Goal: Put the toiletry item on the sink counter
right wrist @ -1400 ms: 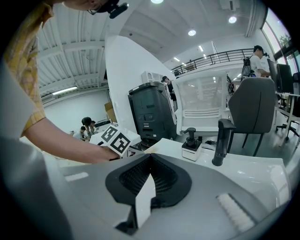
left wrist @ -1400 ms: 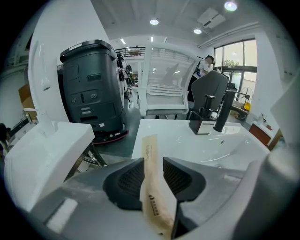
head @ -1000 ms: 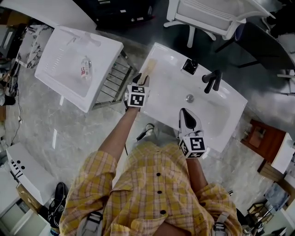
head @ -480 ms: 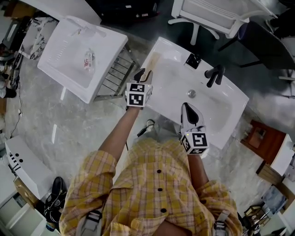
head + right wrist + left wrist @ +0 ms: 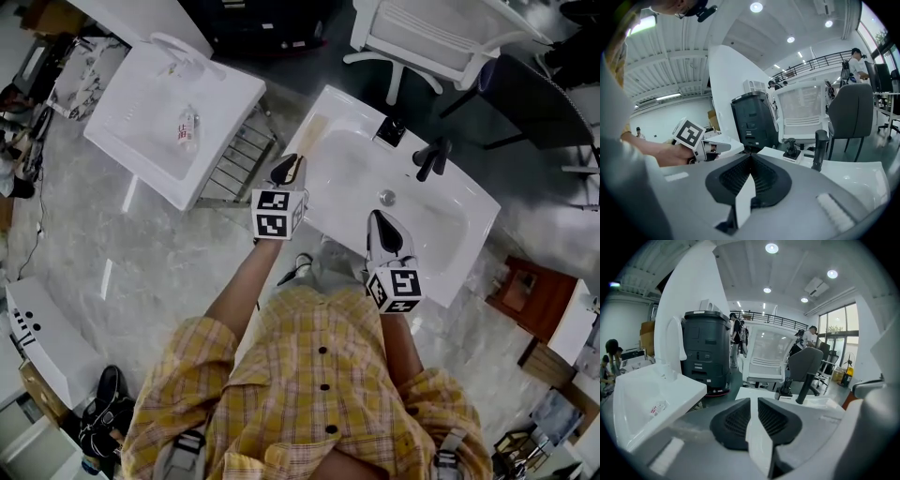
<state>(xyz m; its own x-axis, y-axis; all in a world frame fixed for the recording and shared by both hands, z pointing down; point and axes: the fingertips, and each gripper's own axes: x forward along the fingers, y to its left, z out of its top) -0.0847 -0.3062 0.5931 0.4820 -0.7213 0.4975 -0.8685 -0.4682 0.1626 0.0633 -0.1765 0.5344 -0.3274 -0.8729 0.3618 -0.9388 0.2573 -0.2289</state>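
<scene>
One toiletry item (image 5: 314, 132) lies lengthwise along the sink counter (image 5: 473, 197) edge; left fingers (image 5: 733, 425) closing, empty; right fingers (image 5: 731, 178) together.

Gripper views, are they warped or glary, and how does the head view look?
Left gripper view: fisheye bowing, black corners, ceiling lights flaring. Right gripper view: the same bowing, with a bright window at the right edge. Head view: sharp, but the sink is washed-out white.

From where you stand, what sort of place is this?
Probably an office or lab, not a real bathroom: the faucet sink and a second sink stand on open floor near an office chair.
</scene>
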